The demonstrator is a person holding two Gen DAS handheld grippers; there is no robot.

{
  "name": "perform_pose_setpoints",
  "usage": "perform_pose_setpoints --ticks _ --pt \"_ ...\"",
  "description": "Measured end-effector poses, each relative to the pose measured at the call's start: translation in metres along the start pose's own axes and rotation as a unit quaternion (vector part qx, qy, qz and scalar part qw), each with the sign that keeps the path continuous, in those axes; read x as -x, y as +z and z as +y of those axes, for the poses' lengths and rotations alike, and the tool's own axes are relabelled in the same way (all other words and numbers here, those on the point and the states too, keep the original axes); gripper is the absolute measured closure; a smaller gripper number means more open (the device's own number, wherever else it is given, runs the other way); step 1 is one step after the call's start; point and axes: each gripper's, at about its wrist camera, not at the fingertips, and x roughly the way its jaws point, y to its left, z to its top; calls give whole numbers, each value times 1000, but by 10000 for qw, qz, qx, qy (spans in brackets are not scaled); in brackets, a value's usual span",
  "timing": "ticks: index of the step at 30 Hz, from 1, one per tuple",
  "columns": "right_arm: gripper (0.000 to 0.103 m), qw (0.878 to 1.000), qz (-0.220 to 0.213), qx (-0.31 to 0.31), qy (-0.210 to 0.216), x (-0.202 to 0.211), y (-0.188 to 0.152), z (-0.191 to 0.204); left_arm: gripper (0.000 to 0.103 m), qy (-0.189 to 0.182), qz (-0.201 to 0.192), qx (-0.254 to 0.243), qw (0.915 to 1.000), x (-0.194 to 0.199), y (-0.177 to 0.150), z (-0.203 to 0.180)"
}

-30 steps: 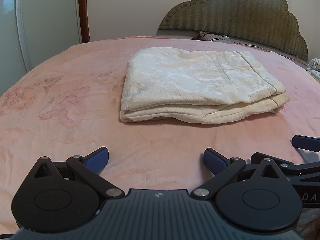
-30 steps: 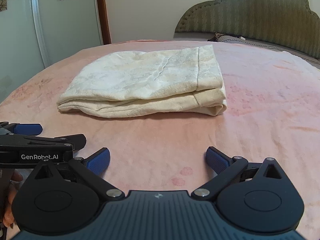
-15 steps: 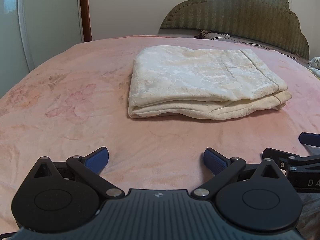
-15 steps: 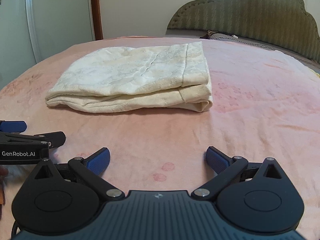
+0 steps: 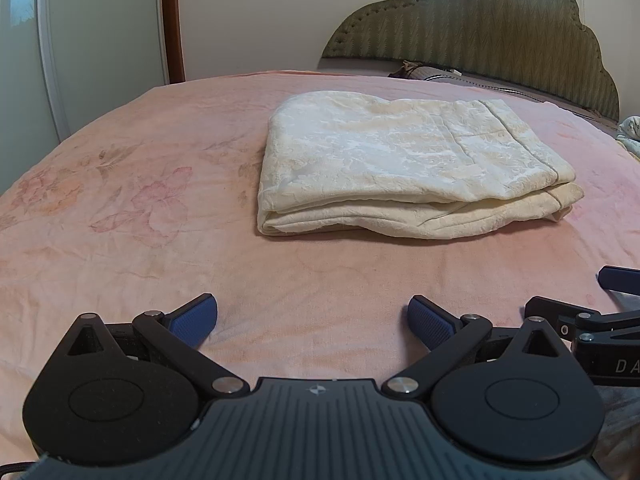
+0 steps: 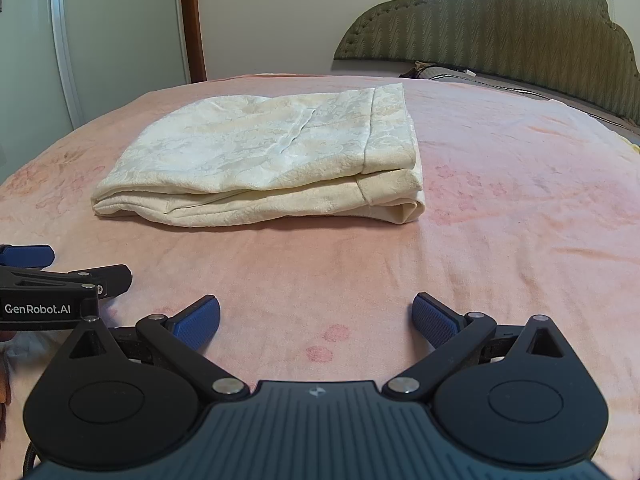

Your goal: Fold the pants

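The cream pants (image 5: 404, 164) lie folded into a flat rectangular stack on the pink bedspread (image 5: 120, 200); they also show in the right wrist view (image 6: 272, 160). My left gripper (image 5: 313, 322) is open and empty, low over the bedspread, well short of the stack's near edge. My right gripper (image 6: 316, 320) is open and empty too, at a similar distance in front of the stack. Each gripper shows at the edge of the other's view: the right one (image 5: 592, 320) and the left one (image 6: 52, 292).
A green padded headboard (image 5: 500, 24) stands behind the bed at the back right. A white wardrobe door (image 5: 80, 40) and a brown door frame (image 5: 172, 20) stand at the left. A bit of light cloth (image 5: 628, 132) lies at the far right edge.
Both grippers have drawn back a little from the folded pants and shifted slightly sideways. The pants have not moved. Both grippers stay open.
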Motion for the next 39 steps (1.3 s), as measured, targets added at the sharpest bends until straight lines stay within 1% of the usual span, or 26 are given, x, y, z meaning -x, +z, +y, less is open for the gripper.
perform_pose_setpoints --ticks 16,19,22,26,30,39 --pt "0 10000 15 29 -15 0 0 1 0 -13 -1 30 10000 1 -1 0" --pt "0 10000 -36 0 -7 1 0 0 0 -4 -10 26 10000 2 -1 0" --pt "0 9997 -139 -89 -155 5 -2 -2 0 29 -39 46 10000 3 -1 1" --pt "0 9997 -76 6 -247 3 -1 0 0 172 -67 103 9998 4 -2 2" --pt "0 9998 23 95 -179 0 0 2 0 171 -35 101 9998 4 -1 2" --pt "0 9999 29 68 -153 0 0 0 0 148 -17 124 9998 3 -2 1"
